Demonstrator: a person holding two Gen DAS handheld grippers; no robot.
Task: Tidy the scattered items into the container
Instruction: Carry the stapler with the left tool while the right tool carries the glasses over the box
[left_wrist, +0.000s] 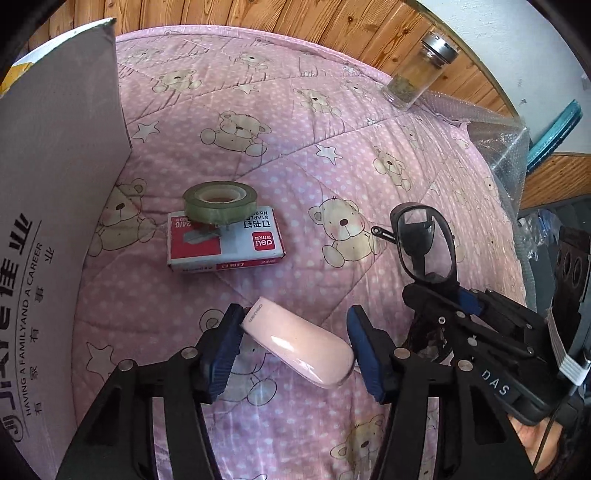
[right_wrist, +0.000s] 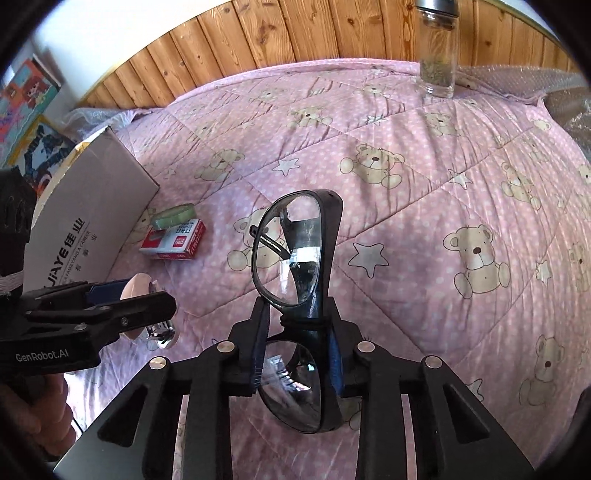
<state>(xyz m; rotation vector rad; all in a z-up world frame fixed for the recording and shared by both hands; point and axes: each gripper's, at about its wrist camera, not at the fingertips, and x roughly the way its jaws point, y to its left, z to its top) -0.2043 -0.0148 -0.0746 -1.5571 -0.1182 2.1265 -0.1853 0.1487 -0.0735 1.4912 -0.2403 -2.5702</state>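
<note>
My left gripper (left_wrist: 295, 325) is shut on a pink stapler (left_wrist: 299, 347), whose two ends touch the blue pads. The right wrist view shows that gripper (right_wrist: 125, 295) at the left with the stapler (right_wrist: 137, 286) just above the quilt. My right gripper (right_wrist: 297, 314) is shut on the bridge of black glasses (right_wrist: 288, 254), lenses upright; it also appears in the left wrist view (left_wrist: 439, 291) with the glasses (left_wrist: 424, 240). A green tape roll (left_wrist: 220, 201) rests on a red staple box (left_wrist: 225, 240) beside the grey cardboard box (left_wrist: 55, 184).
A pink bear-print quilt (left_wrist: 295, 129) covers the surface. A glass jar of dried leaves (left_wrist: 417, 70) stands at the far edge by the wooden wall (right_wrist: 295, 33). Bubble wrap (left_wrist: 498, 140) lies at the right edge. The cardboard box (right_wrist: 92, 221) stands left.
</note>
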